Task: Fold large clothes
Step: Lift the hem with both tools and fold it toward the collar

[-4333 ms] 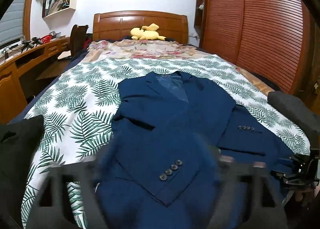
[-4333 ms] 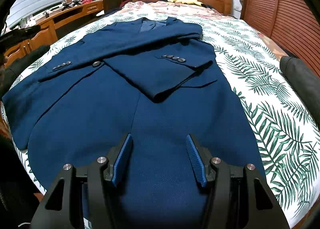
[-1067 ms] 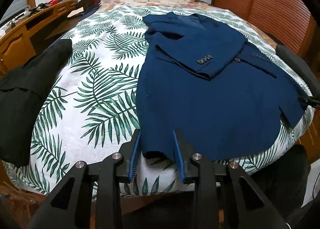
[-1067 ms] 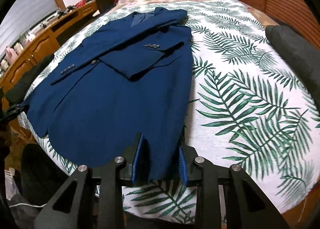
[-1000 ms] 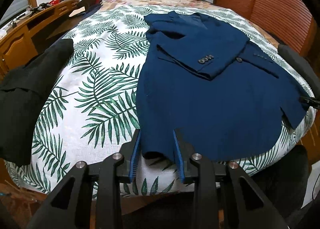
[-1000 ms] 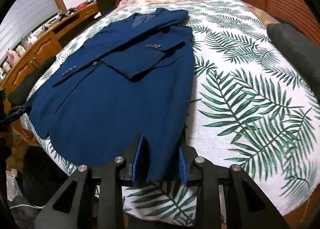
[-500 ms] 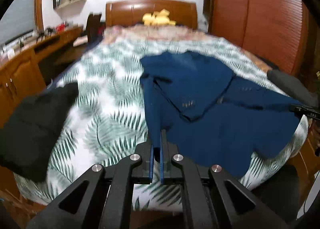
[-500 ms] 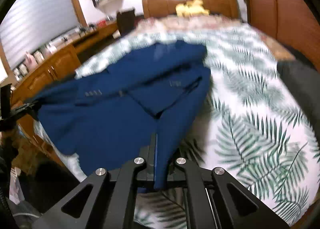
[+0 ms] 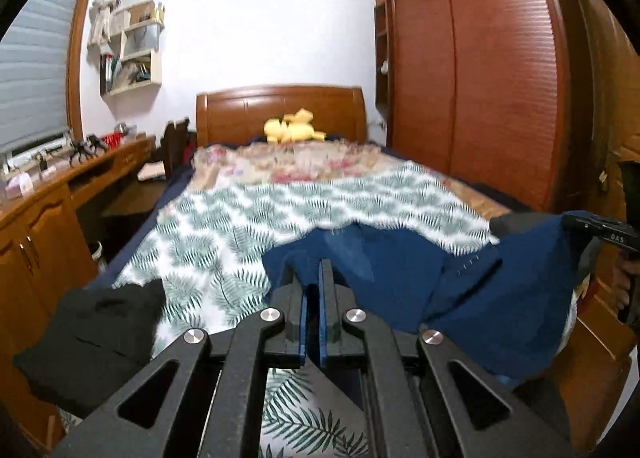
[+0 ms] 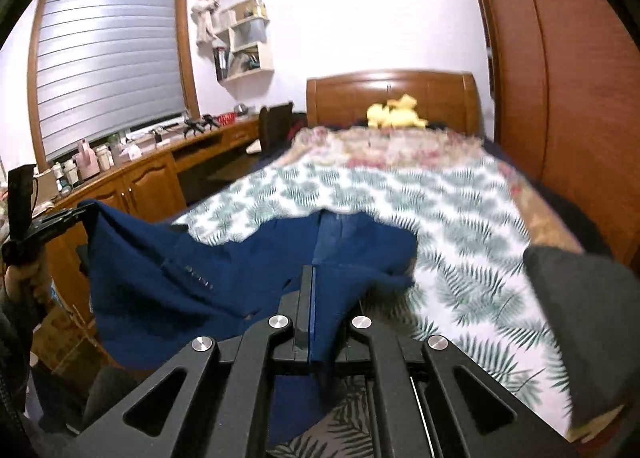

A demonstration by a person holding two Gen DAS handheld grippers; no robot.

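Nearest my 2 cameras, both grippers are clamped on the hem of the navy jacket [image 9: 472,298]. My left gripper [image 9: 313,290] has its jaws closed to a thin gap, with blue cloth pinched between the blue pads. My right gripper [image 10: 310,298] has its jaws closed the same way, with a fold of the jacket hanging out from between them. I see each gripper from the other's camera: the left at the left edge of the right wrist view [image 10: 60,219], gripped by a hand [image 10: 22,282], and the right at the right edge of the left wrist view.

Between the 2 grippers the jacket's lower part is lifted off the bed [image 9: 224,225] and sags in the middle; its collar end lies on the fern-print cover. A row of sleeve buttons [image 10: 198,276] shows on the raised cloth. Both views are blurred.

Beside the jacket, a black garment [image 9: 92,334] lies at the bed's left edge and a grey garment [image 10: 580,298] at its right edge.

Farther back I note a floral blanket [image 9: 288,161], a yellow plush toy [image 9: 294,129] against the wooden headboard [image 9: 280,105], a desk [image 10: 152,161] on the left and a wardrobe [image 9: 480,77] on the right.
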